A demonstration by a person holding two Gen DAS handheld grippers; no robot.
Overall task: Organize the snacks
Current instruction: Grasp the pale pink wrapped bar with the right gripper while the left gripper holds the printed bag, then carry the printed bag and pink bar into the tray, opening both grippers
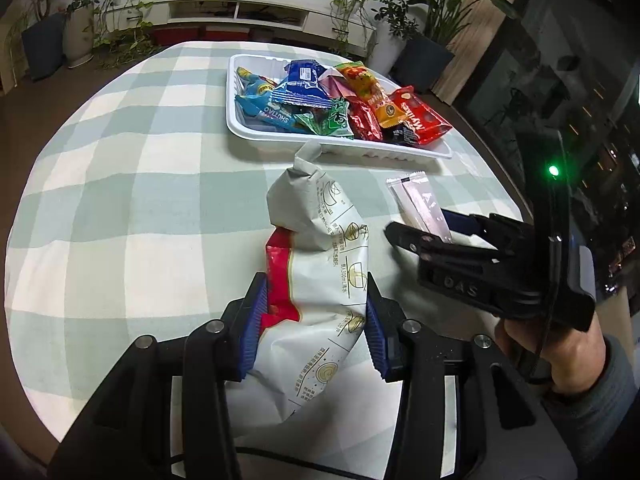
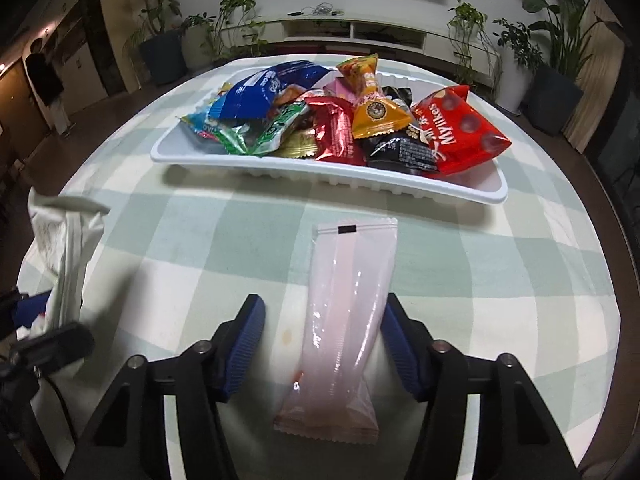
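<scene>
The right gripper [image 2: 322, 344] sits astride a pale pink sachet [image 2: 346, 312], its blue pads standing part-way apart. The pad on the camera's right lies against or just beside the sachet's edge, while the other pad is clear of it with bare cloth showing between; so nothing is gripped yet. The sachet lies flat on the checked tablecloth [image 2: 200, 240], just in front of the white tray [image 2: 320, 178]. Its long axis runs from the gripper toward the tray, nearly along the line of the fingers, with the sealed top end nearest the tray and the bottom end under the gripper. The jaws therefore cross its narrow width, which is what the coming pinch needs. The sachet sits off-centre in the gap, so a closing would likely push it sideways before it is caught.

The left gripper [image 1: 316, 320] is closed on a white and red snack bag [image 1: 320, 264], both pads pressing its sides, the crumpled top pointing toward the tray. This bag is on the near side of the tray too, to the left of the sachet.

Seen from the left wrist, the right gripper [image 1: 416, 236] is over the sachet [image 1: 420, 204], so that hand is the nearer one. The tray, already heaped with coloured packets, lies straight ahead of both.
</scene>
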